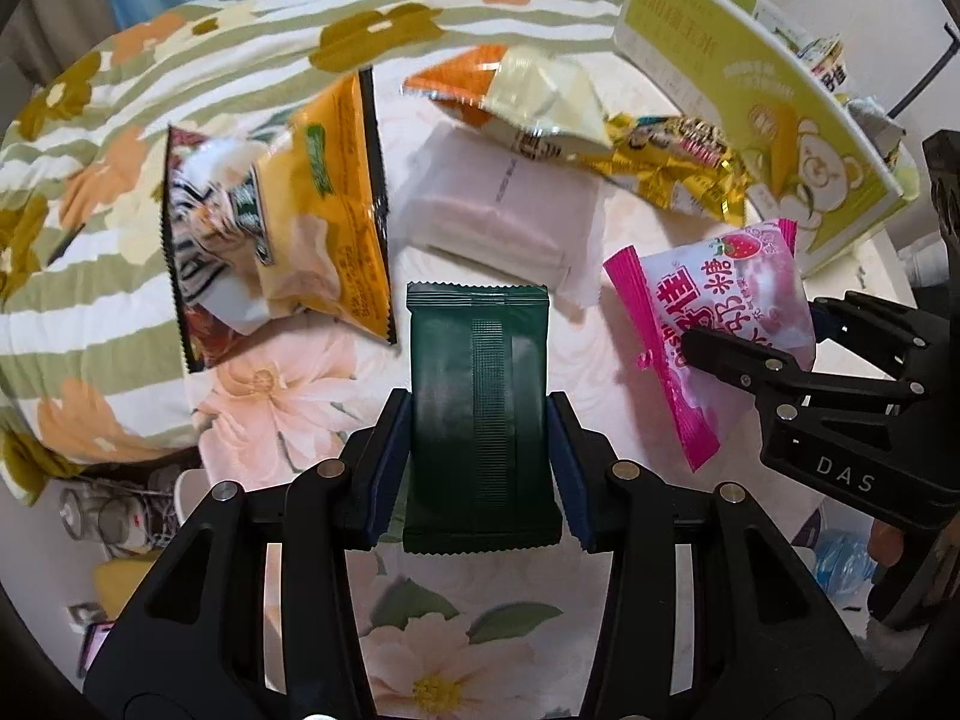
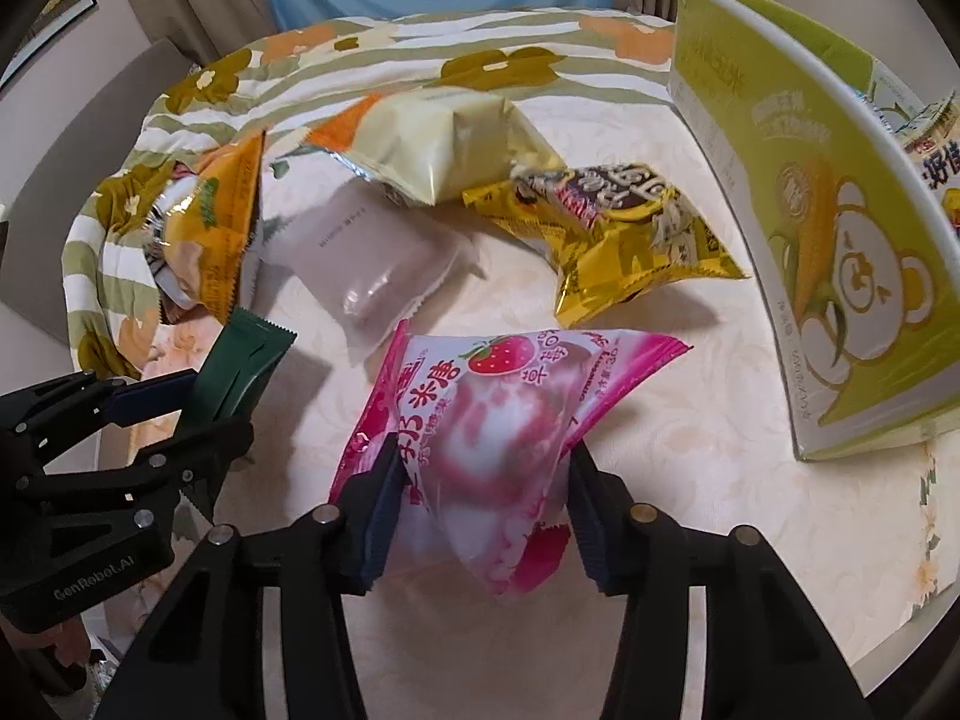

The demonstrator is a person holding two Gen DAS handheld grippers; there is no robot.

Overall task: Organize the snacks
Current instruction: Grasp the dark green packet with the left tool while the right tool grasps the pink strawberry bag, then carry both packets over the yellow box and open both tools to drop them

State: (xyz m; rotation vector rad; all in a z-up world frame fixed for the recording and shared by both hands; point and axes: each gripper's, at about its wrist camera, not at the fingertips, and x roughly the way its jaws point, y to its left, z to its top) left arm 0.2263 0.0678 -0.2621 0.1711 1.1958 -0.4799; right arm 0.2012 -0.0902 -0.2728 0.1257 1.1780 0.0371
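My left gripper (image 1: 478,414) is shut on a dark green snack packet (image 1: 480,384) and holds it upright above the floral tablecloth; it also shows in the right wrist view (image 2: 243,363), with the left gripper (image 2: 180,405) at the left. My right gripper (image 2: 480,468) is shut on a pink strawberry snack bag (image 2: 486,420), lifted off the table; it also shows in the left wrist view (image 1: 726,324), with the right gripper (image 1: 756,336) at the right. A green and white open box (image 2: 840,228) stands at the right and holds some snacks.
On the table lie an orange bag (image 1: 324,198), a pale wrapped packet (image 1: 498,204), a cream bag (image 2: 438,138) and a yellow bag (image 2: 624,228). A green striped floral cloth (image 1: 180,60) is bunched at the back left. The table edge (image 2: 900,618) is at the lower right.
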